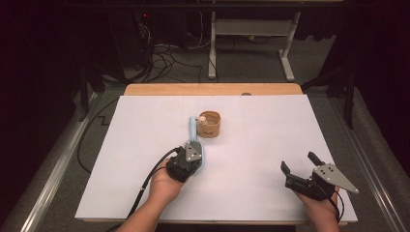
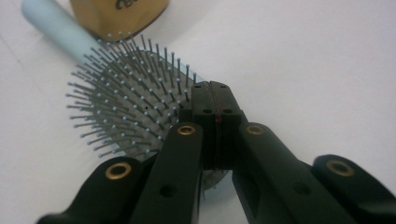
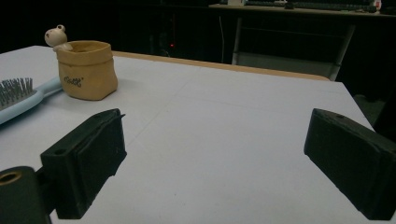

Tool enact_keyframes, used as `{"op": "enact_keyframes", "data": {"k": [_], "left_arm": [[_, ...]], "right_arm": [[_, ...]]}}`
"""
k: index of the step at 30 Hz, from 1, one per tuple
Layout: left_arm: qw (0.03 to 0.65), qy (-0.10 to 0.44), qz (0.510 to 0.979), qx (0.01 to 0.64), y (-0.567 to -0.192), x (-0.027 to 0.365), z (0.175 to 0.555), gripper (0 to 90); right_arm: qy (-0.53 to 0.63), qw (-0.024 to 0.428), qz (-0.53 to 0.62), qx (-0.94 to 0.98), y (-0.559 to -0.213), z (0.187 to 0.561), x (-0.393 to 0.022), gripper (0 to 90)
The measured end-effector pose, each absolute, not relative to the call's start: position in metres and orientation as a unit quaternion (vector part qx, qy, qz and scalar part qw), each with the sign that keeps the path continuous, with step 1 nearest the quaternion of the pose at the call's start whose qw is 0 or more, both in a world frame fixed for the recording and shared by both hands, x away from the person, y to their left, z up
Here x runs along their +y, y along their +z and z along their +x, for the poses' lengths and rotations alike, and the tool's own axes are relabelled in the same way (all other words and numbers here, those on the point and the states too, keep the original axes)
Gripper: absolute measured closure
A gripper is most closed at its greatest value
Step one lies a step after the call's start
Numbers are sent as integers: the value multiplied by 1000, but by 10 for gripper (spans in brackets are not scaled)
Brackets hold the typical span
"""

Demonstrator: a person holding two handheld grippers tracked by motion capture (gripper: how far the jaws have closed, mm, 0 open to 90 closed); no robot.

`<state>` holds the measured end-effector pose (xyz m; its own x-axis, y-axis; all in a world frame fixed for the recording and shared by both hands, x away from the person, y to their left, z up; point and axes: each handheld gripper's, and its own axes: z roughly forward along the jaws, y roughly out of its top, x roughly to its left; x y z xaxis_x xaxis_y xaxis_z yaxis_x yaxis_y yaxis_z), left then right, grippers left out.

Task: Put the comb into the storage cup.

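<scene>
My right gripper just sits near the table's front edge, jaws wide apart with nothing in them, parked out of the way I guess. My left gripper is clamped fully together with nothing pinched, tips down at the near end of the hairbrush among the bristles, probably to nudge it along the table. The brush's blue handle points away toward the little tan pot just behind it.
</scene>
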<state>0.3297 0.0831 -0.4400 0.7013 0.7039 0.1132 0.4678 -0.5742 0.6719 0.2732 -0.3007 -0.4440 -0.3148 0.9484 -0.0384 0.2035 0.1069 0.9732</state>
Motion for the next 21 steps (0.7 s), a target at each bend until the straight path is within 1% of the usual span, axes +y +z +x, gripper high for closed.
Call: {"op": "enact_keyframes", "data": {"k": [11,21], "left_arm": [[304,204,862,351,-438,99,332,900],[293,221,852,372,-433,123,337,900]], "right_arm": [[497,373,450,641,-444,273,-302,63],[497,373,448,643,-445,274,-300,64]]}}
